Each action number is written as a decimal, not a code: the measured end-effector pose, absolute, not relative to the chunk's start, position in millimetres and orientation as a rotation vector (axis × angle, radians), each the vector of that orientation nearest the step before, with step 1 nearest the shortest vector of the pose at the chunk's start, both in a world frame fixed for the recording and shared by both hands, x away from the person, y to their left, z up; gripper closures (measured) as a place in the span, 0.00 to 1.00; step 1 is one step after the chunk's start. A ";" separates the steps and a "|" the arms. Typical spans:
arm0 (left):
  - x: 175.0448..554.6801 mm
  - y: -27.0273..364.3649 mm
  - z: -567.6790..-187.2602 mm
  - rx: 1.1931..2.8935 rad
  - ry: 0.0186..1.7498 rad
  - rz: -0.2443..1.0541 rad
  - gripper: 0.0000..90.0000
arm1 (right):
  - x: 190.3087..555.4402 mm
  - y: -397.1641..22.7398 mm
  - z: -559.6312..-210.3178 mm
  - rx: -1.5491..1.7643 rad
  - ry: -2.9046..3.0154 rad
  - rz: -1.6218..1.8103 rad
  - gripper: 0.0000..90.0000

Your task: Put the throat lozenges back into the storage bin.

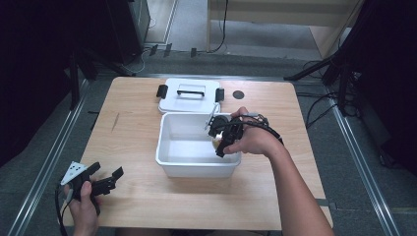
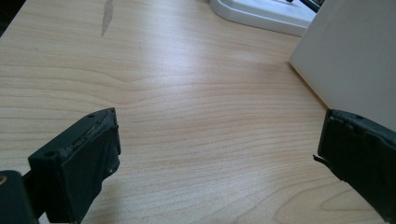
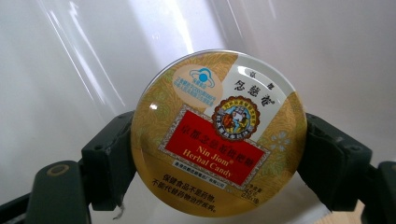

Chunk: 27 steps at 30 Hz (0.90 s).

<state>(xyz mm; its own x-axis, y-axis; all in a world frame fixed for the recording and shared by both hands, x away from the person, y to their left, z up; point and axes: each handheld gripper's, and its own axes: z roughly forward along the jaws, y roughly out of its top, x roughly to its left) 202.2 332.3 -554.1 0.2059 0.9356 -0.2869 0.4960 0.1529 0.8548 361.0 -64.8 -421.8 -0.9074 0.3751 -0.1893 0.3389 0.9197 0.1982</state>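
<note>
A round yellow candy tin with a red label is clamped by its rim between the two jaws of my right gripper. In the high view that gripper reaches down inside the right end of a white plastic bin, and the tin shows as a small yellow patch at its tip. The bin's white inner wall lies behind the tin. My left gripper rests at the table's front left corner, jaws wide apart with only bare wood between them.
The bin's white lid with black clips and handle lies flat behind the bin. The bin's outer wall stands to the right of my left gripper. A dark round spot and a grey scuff mark the wooden table.
</note>
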 end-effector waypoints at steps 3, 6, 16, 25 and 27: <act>202.2 332.3 -554.1 1.486 1.432 0.557 0.00 | 361.4 -65.0 -427.4 0.533 2.864 0.222 0.23; 202.2 332.4 -554.1 1.486 1.432 0.557 0.00 | 361.4 -63.7 -432.4 0.530 2.869 0.204 0.23; 202.4 332.6 -554.2 1.487 1.432 0.555 0.00 | 361.3 -56.0 -442.9 0.494 2.868 0.131 0.23; 202.7 332.7 -554.3 1.487 1.435 0.549 0.00 | 361.9 -49.4 -451.1 0.445 2.854 0.059 0.23; 202.7 332.8 -554.3 1.487 1.435 0.549 0.00 | 361.6 -48.8 -451.5 0.451 2.857 0.057 0.23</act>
